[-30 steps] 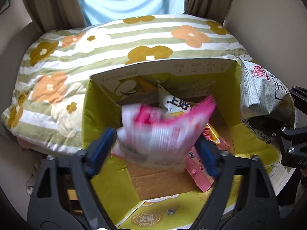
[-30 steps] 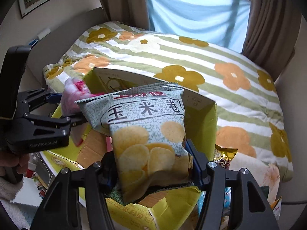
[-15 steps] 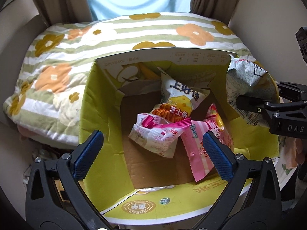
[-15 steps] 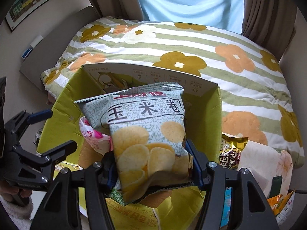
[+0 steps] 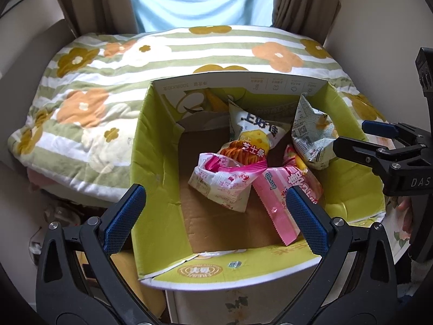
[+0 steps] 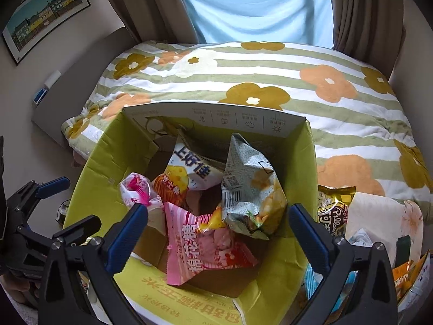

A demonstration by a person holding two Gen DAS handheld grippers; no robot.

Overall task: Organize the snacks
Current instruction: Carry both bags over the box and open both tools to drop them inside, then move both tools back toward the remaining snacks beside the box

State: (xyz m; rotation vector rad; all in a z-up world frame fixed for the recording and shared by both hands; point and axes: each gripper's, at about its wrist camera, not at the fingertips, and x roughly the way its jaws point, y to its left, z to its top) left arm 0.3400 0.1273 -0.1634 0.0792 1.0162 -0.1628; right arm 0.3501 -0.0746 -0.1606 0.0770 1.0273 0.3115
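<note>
Floral quilt (image 6: 311, 81) behind green carton (image 6: 303, 254) | carton holds grey chip bag (image 6: 251, 189), pink packets (image 6: 200, 246) | left hand-held gripper (image 5: 216, 216) wide, empty | right hand-held gripper (image 6: 219, 230) opening, empty

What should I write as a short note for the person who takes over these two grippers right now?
Left gripper: open, empty, above the near side of the box.
Right gripper: jaws opening, nothing between them; the grey-green chip bag lies in the box.
Green cardboard box, in front of the flowered quilt, holds four packets: the chip bag against the right wall, a white cheese-stick bag at the back, a white-and-pink packet, a pink marshmallow packet.
Left to do: a gold packet and other snacks lie outside, right of the box.
</note>
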